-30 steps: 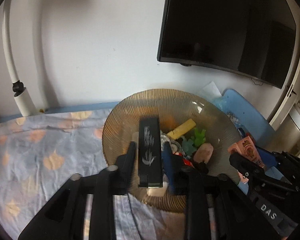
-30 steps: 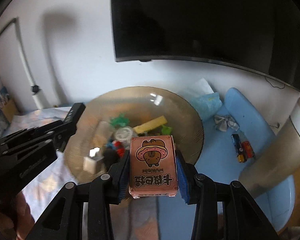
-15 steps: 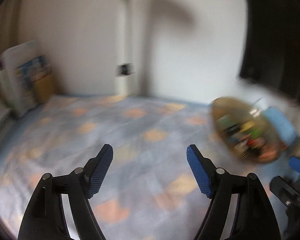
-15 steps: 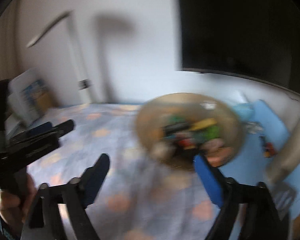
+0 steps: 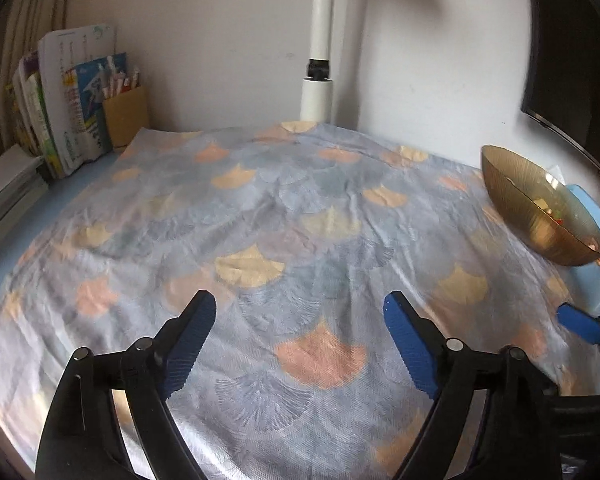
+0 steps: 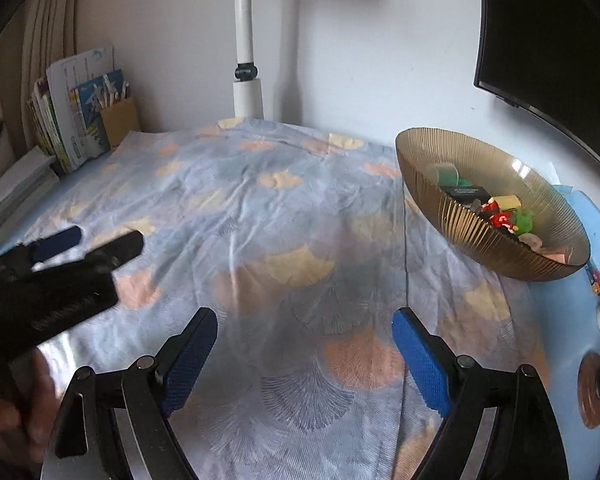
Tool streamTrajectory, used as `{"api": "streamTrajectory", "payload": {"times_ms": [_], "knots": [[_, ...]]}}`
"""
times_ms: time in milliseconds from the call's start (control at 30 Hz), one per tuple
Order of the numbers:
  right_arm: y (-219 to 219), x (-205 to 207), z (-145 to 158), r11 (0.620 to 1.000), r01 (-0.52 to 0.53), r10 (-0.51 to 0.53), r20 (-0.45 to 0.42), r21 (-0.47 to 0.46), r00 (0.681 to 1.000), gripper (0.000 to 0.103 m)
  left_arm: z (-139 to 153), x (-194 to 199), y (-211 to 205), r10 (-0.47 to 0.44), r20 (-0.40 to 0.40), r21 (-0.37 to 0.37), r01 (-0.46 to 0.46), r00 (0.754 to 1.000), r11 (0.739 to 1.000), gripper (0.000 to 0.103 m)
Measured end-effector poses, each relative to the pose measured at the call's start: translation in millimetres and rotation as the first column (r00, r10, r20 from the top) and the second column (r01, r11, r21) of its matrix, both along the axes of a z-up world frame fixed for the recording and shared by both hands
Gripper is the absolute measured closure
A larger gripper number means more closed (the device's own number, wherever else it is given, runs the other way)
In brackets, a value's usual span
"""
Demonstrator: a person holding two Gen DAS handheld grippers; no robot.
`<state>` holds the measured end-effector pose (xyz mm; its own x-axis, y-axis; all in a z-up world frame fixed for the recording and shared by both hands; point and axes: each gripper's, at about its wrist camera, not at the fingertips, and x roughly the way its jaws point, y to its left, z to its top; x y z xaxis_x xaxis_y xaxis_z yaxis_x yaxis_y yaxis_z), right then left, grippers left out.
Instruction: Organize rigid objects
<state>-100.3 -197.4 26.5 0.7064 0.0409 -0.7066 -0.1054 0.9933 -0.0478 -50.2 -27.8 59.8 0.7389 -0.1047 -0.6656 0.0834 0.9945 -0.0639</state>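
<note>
An amber ribbed glass bowl (image 6: 480,236) stands at the right on the patterned cloth, holding several small things: a black box (image 6: 466,193), red and green toys (image 6: 508,218) and a pink box (image 6: 556,256). In the left wrist view the bowl (image 5: 532,216) sits at the far right. My left gripper (image 5: 298,312) is open and empty above the cloth; it also shows at the left of the right wrist view (image 6: 72,248). My right gripper (image 6: 304,328) is open and empty, to the left of and nearer than the bowl.
A blue-grey cloth with orange and yellow leaf shapes (image 5: 284,216) covers the table. Books and a brown holder (image 5: 80,104) stand at the back left. A white pole (image 5: 318,64) rises at the back wall. A dark monitor (image 6: 548,40) hangs at the right.
Both grippers held boxes over the bowl a second ago: left the black one, right the pink one. Both let go, opened wide and pulled back to the left, away from the bowl.
</note>
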Motion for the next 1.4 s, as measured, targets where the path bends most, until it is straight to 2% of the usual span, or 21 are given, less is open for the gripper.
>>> {"api": "streamTrajectory", "payload": {"times_ms": [100, 200, 367, 633, 867, 1400], "knots": [[2.1, -0.2, -6.1, 1.000, 0.006, -0.006, -0.013, -0.010, 1.000, 0.015, 4.0, -6.3, -8.1, -0.007, 0.045, 0.039, 0.005, 0.999, 0.999, 0.016], [0.6, -4.1, -4.8, 1.000, 0.011, -0.011, 0.011, -0.007, 1.000, 0.015, 7.3, -10.0, -12.5, -0.032, 0.069, 0.052, 0.028, 0.997, 0.998, 0.005], [-2.1, -0.4, -5.7, 0.999, 0.044, -0.044, 0.000, -0.016, 0.999, 0.015, 8.9, -9.6, -6.4, 0.003, 0.079, 0.031, -0.005, 0.997, 1.000, 0.005], [-8.5, 6.9, -9.7, 0.998, 0.066, -0.065, -0.042, 0.006, 0.997, 0.015, 8.7, -9.1, -5.3, -0.002, 0.081, 0.025, 0.000, 0.997, 1.000, 0.005], [-3.1, 8.6, -12.2, 0.998, 0.052, -0.054, -0.054, -0.029, 0.997, 0.015, 8.3, -7.7, -4.3, 0.018, 0.072, 0.014, -0.019, 0.997, 1.000, 0.005], [-2.6, 9.3, -13.9, 0.998, 0.047, -0.049, -0.065, -0.032, 0.997, 0.015, 6.3, -6.4, -1.1, 0.029, 0.062, 0.014, -0.030, 0.998, 0.999, 0.004]]}}
